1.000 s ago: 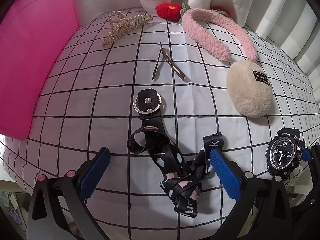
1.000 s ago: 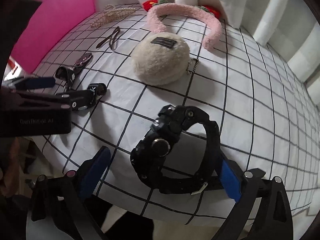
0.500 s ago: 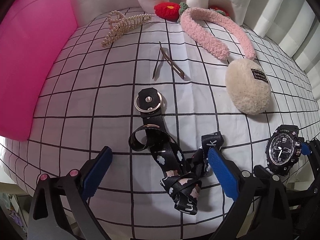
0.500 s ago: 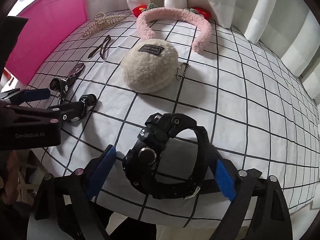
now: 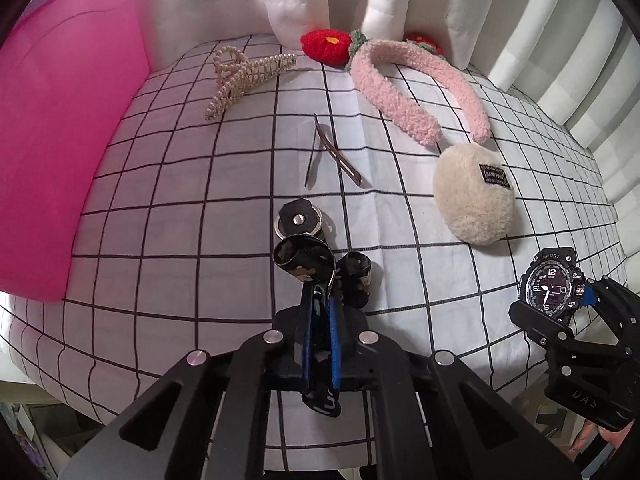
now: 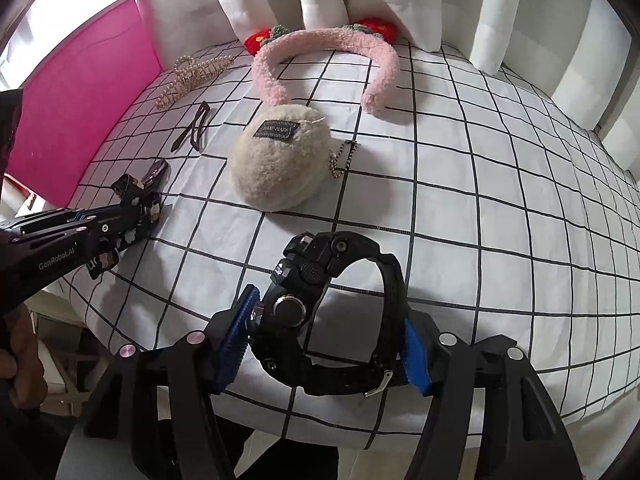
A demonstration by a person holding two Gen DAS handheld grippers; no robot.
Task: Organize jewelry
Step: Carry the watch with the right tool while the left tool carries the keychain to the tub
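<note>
Left wrist view: my left gripper [image 5: 320, 300] clamps the black lanyard [image 5: 306, 258]; at right, my right gripper [image 6: 326, 344] grips the black sport watch [image 6: 320, 304].

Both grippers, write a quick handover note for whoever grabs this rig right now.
Left gripper: shut on the black lanyard, which is bunched up at the near edge of the checked cloth.
Right gripper: pads against the black watch, gripping it across case and strap near the front edge.
On the cloth, untouched: pearl claw clip, hairpins, pink headband, cream pouch.
Done: both items gripped.
Left: place lanyard and watch wherever they belong, then sort the rest. No tray or box is in view.
</note>
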